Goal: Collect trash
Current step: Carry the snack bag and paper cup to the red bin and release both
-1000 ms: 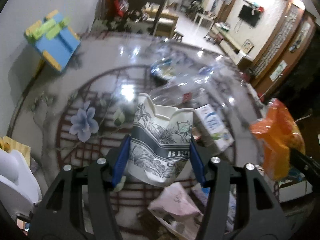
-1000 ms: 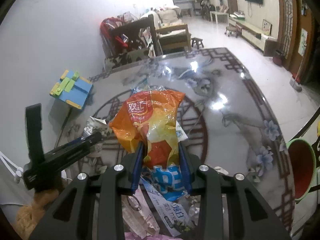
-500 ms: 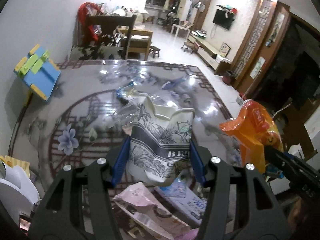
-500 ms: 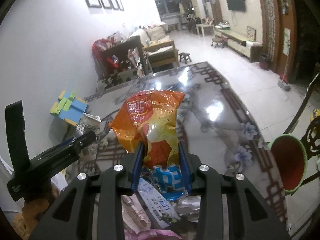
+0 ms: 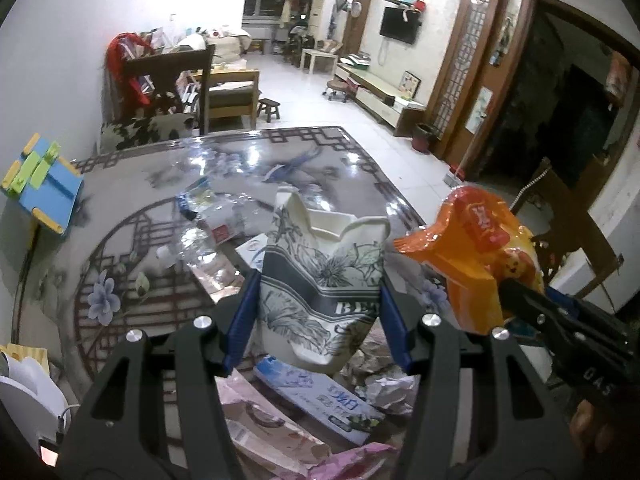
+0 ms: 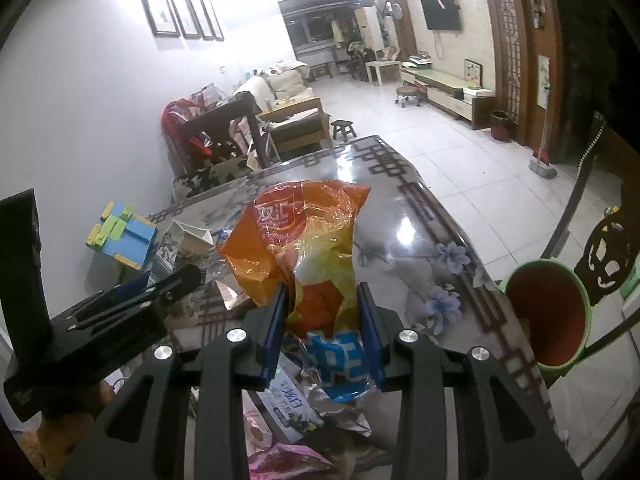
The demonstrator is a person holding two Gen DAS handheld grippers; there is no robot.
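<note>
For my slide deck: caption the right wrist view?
Right gripper clamps an orange snack bag above table litter.

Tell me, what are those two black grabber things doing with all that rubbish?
A person is clearing trash off the flower-patterned glossy table. The left gripper has its jaws shut on a crumpled white-and-grey floral paper bag. The right gripper is shut on an orange-and-yellow plastic snack bag. A green-rimmed red bin stands beside the table.

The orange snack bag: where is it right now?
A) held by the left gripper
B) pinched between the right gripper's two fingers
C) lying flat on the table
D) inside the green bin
B: the orange snack bag stands up between the blue pads of the right gripper, above the table.
</note>
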